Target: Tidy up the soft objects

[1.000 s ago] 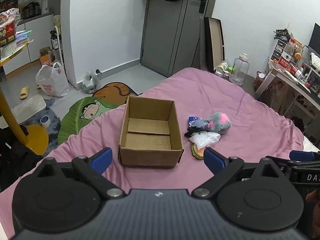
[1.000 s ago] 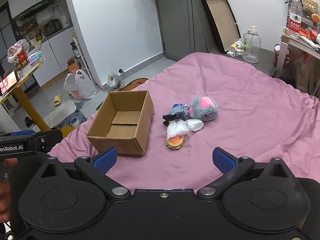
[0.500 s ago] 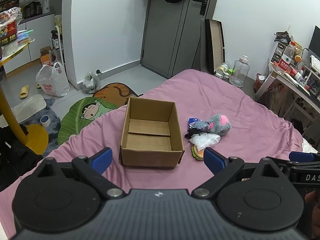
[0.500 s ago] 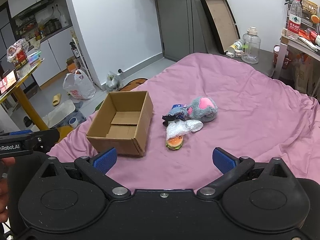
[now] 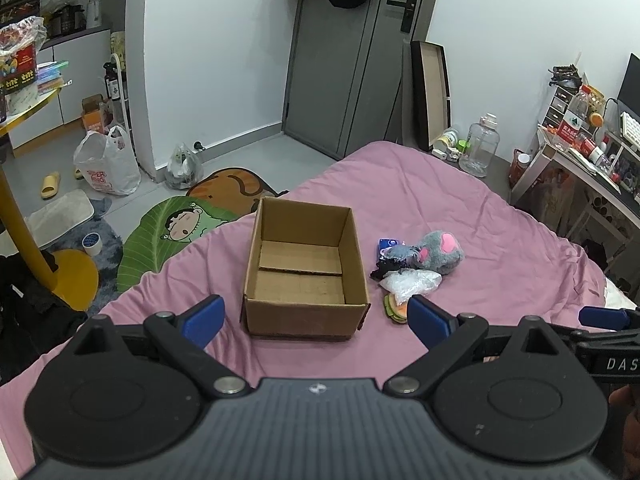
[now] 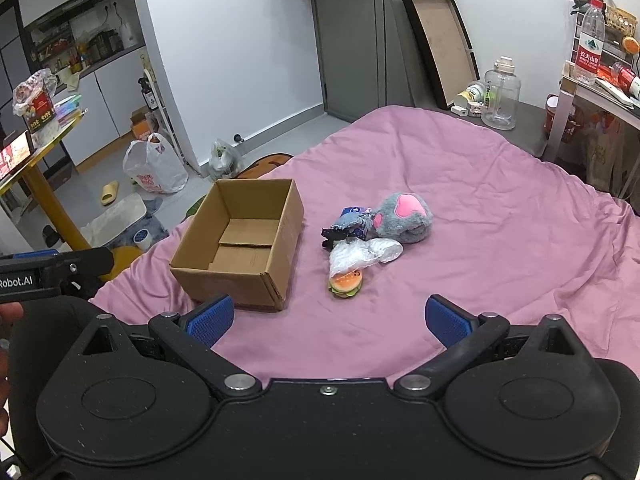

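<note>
An empty open cardboard box (image 5: pixel 306 268) (image 6: pixel 240 240) sits on the pink bed (image 5: pixel 500 248) (image 6: pixel 500 216). To its right lies a pile of soft things: a grey plush paw with pink pads (image 5: pixel 438 250) (image 6: pixel 404 216), a blue and dark item (image 5: pixel 390 250) (image 6: pixel 350 226), a clear plastic bag (image 5: pixel 412 282) (image 6: pixel 360 254) and a burger toy (image 5: pixel 394 308) (image 6: pixel 346 282). My left gripper (image 5: pixel 316 320) is open and empty, just in front of the box. My right gripper (image 6: pixel 328 320) is open and empty, in front of the pile.
The bed's left edge drops to a floor with cartoon mats (image 5: pixel 180 224), plastic bags (image 5: pixel 106 164), a yellow table leg and base (image 5: pixel 60 268). A desk (image 5: pixel 592 168) and a water jug (image 5: pixel 480 146) stand beyond the bed at right. A grey door (image 5: pixel 352 60) is behind.
Both views have shifted very slightly; the box and the soft things lie as before. Both grippers stay open.
</note>
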{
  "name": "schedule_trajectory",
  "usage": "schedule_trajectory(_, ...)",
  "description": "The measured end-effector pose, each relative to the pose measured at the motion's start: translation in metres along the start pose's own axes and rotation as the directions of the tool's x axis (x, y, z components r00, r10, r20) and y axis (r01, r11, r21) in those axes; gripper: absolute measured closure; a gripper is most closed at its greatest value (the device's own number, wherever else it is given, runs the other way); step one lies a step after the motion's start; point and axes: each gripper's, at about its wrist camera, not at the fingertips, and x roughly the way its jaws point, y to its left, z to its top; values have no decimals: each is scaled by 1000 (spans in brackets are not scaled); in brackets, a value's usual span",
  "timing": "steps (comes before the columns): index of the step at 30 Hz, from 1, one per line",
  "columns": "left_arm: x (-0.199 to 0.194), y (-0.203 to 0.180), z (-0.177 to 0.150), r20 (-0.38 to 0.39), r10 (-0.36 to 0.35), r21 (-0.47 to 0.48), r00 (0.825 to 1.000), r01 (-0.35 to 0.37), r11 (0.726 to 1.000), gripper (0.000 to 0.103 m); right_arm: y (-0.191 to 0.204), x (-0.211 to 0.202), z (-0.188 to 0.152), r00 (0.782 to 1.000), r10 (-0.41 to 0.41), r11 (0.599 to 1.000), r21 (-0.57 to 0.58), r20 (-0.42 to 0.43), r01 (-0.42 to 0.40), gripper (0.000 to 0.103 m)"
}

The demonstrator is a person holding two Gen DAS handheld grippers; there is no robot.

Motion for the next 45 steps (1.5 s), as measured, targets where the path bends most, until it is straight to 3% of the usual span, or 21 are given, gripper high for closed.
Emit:
schedule_trajectory(34, 1, 1, -4, -9, 11, 12, 1000, -11, 1000, 6, 0, 6, 2, 1000, 1, 1000, 1, -3, -1, 0)
schedule_trajectory(45, 10, -8, 11, -15, 0, 20, 1000, 1, 1000, 6, -11, 15, 15, 1000, 7, 1000, 6, -7, -7, 0)
